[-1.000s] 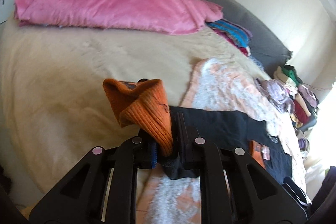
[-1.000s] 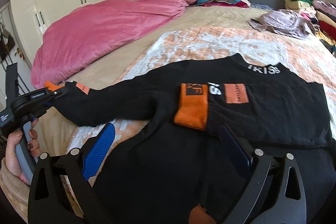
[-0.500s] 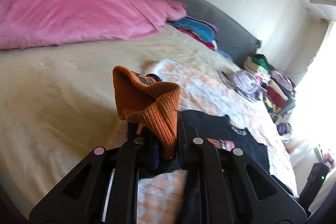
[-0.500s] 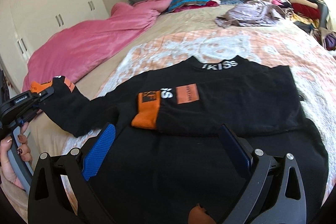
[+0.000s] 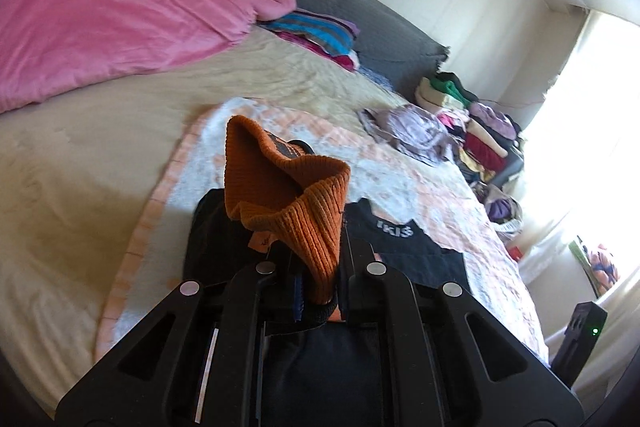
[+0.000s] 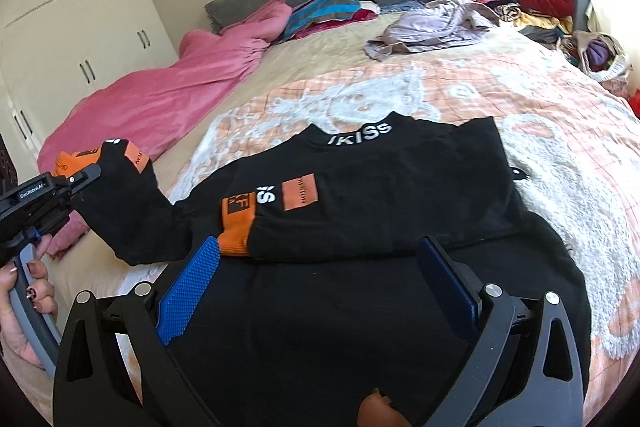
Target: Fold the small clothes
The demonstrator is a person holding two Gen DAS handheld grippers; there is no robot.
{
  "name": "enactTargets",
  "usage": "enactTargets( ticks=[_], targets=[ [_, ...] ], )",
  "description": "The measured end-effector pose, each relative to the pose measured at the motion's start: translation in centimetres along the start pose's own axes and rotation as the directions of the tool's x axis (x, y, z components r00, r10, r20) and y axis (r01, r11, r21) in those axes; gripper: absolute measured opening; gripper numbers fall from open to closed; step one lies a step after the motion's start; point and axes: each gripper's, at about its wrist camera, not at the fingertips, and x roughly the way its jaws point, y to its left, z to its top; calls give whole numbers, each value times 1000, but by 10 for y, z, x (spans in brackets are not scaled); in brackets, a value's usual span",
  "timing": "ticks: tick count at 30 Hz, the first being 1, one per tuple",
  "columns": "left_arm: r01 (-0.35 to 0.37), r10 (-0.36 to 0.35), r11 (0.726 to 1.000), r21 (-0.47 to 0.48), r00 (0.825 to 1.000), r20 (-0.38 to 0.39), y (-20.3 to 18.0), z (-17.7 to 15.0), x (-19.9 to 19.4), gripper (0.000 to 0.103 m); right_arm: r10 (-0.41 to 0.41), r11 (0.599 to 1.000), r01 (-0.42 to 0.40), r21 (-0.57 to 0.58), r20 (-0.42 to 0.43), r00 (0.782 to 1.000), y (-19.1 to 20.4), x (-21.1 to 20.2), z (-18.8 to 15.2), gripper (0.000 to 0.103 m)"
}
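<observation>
sweater [image 6: 360, 187] hem cut off below — cuff [image 5: 296, 211] hides left claw [image 5: 320, 283] tips

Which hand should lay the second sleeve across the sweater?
Left. Its tongs already clamp that sleeve's orange cuff, lifted beside the black sweater. The right tongs hang open and empty.

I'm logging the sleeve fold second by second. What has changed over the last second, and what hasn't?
The left gripper, clamped on the orange cuff, has lifted that sleeve and carried it in over the black sweatshirt. Nothing was released or newly grasped. The right gripper stays open above the hem; the other sleeve's cuff remains folded across the chest.
</observation>
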Motion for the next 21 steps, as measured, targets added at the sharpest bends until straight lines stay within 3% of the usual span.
enactTargets(
  ticks=[9,21],
  targets=[
    [127,-121,991,52,988,-99,-45,0,29,5,-72,997,71,39,30,997,-23,-17,-2,98],
    [254,-209,954,161,945,-253,-100,-18,77,5,-159,983,150,111,85,984,-56,-39,0,98]
  ],
)
